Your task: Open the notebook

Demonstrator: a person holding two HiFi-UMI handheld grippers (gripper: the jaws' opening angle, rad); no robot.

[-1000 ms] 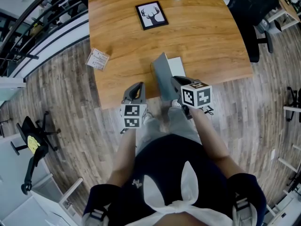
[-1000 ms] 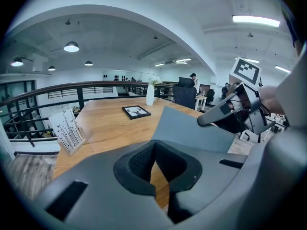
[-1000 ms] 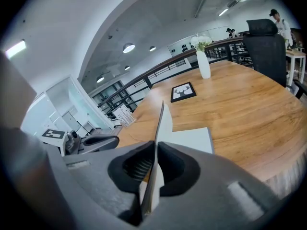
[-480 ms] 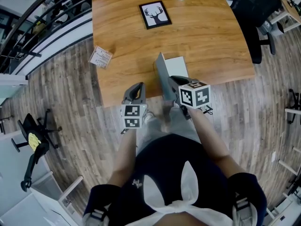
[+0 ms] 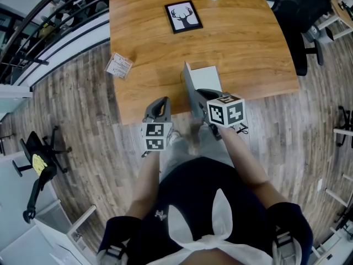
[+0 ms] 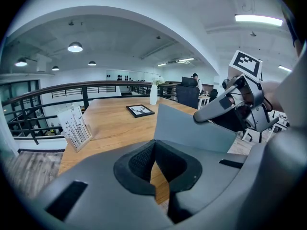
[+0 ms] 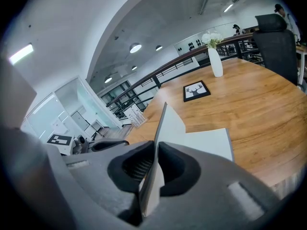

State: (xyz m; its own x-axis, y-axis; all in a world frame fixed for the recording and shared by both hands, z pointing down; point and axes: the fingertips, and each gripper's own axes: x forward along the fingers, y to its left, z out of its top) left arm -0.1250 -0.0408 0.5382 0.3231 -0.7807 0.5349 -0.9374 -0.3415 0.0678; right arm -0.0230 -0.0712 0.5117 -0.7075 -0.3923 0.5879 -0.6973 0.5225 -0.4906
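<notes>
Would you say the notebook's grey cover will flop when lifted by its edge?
Probably not: the cover stands straight, unbent, in the right gripper. Seen edge-on it looks thin, so it is likely light.

The worktop (image 5: pixel 242 43) is showing smooth, softly glossy wood grain. The notebook (image 5: pixel 201 77) is showing a matt grey cover over plain white paper. The floor (image 5: pixel 71 109), at nine o'clock, is showing duller wood planks. On the right gripper (image 7: pixel 157 155), the jaws are showing matt black ribbed pads (image 7: pixel 136 169).
</notes>
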